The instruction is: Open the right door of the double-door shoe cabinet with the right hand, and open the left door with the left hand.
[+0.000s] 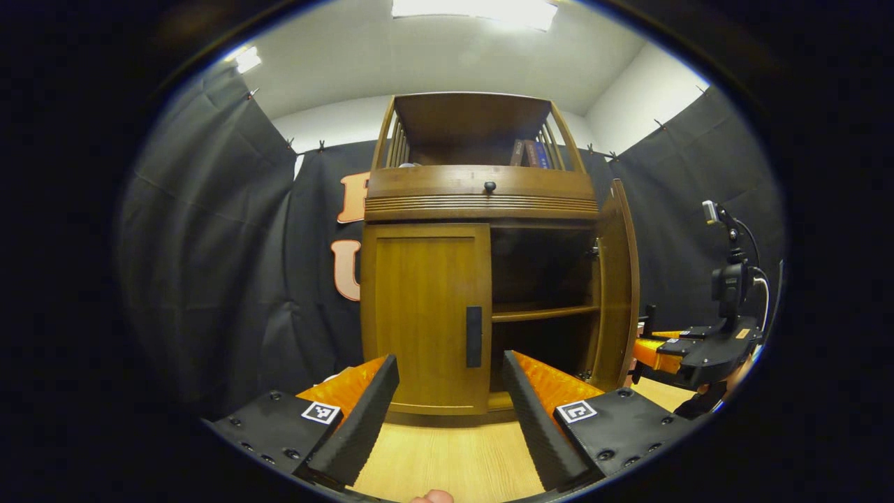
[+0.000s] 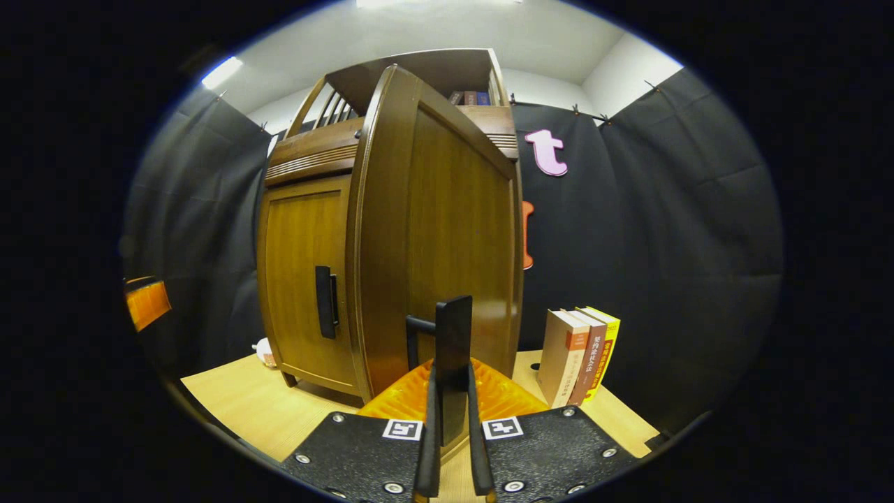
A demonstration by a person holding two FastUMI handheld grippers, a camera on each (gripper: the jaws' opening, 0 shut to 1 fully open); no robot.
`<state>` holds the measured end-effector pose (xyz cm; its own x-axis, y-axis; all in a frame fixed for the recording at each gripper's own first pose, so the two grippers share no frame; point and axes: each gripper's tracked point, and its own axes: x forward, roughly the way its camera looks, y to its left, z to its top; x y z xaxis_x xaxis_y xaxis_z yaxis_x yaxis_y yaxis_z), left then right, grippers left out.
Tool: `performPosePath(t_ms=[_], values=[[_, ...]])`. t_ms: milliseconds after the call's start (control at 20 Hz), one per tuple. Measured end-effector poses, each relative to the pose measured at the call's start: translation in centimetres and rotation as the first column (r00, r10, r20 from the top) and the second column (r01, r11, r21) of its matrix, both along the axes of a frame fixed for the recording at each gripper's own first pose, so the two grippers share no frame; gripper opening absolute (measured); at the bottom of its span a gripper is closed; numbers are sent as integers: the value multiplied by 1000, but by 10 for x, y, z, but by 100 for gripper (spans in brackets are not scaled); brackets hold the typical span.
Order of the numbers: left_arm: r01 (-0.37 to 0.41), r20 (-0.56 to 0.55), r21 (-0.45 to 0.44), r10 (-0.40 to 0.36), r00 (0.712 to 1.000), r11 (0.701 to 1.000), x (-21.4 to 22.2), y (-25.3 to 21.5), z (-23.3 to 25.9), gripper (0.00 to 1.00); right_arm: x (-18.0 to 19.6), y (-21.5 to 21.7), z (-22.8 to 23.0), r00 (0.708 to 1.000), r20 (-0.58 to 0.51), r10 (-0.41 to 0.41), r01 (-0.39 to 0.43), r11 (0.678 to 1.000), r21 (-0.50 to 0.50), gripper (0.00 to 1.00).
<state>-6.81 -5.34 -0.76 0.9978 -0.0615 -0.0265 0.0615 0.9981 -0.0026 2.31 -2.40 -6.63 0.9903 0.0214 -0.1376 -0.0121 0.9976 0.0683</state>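
We see the shoe cabinet [image 1: 482, 209] on a light wood worktop [image 1: 447, 461], black cloth walls around; right claw [image 2: 454, 412] clamps the right door's handle [image 2: 450, 342], left claw [image 1: 450, 398] wide.

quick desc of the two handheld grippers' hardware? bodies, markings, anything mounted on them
The left gripper has black plates studded with round screws, a square black-and-white tag on each, and ridged orange bodies behind long wedge-shaped jaws. The right gripper has the same build. Seen side-on in the left gripper view, it carries a black upright mast with a small camera and a looping cable.
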Motion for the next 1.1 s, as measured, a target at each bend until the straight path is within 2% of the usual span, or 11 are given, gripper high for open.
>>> performPosePath(t_ms=[50,250,400,450,550,650,700,950,1000,1050,1100], values=[[7,0,3,-7,1000,1000,0,-3,0,97,-3,-6,-1,1000,-1,-11,11,1000,11,16],[21,-8,2,-21,1000,1000,-3,-11,-3,97,-8,-31,-3,999,-9,-47,47,999,-2,11],[18,-17,-7,-18,1000,1000,-4,-13,-6,97,-10,-43,-4,998,-12,-54,54,998,-13,16],[14,-19,-6,-14,1000,1000,-5,-13,-6,98,-12,-52,-4,998,-15,-61,60,998,-25,11],[4,-16,-1,-4,1000,1000,-5,-9,-5,97,-13,-67,-15,996,-44,-74,72,996,-51,10],[-10,-17,3,10,1000,1000,-4,-5,-7,98,-14,-73,-15,997,-43,-70,68,997,-37,16],[-15,-19,5,15,1000,1000,-3,-4,-7,98,-15,-75,-16,997,-42,-63,61,998,-32,7],[-40,-32,3,40,999,999,8,6,-12,98,-15,-94,-18,998,-47,-32,31,999,-13,5],[-37,-35,-5,37,999,999,12,6,-12,98,-15,-97,-18,999,-45,-24,24,1000,-10,15],[-39,-35,-8,39,999,999,17,7,-12,96,-14,-99,-18,999,-45,-19,18,1000,-10,4],[-41,-32,-12,40,999,999,22,8,-11,98,-14,-102,-19,999,-50,-18,17,1000,-6,4]])
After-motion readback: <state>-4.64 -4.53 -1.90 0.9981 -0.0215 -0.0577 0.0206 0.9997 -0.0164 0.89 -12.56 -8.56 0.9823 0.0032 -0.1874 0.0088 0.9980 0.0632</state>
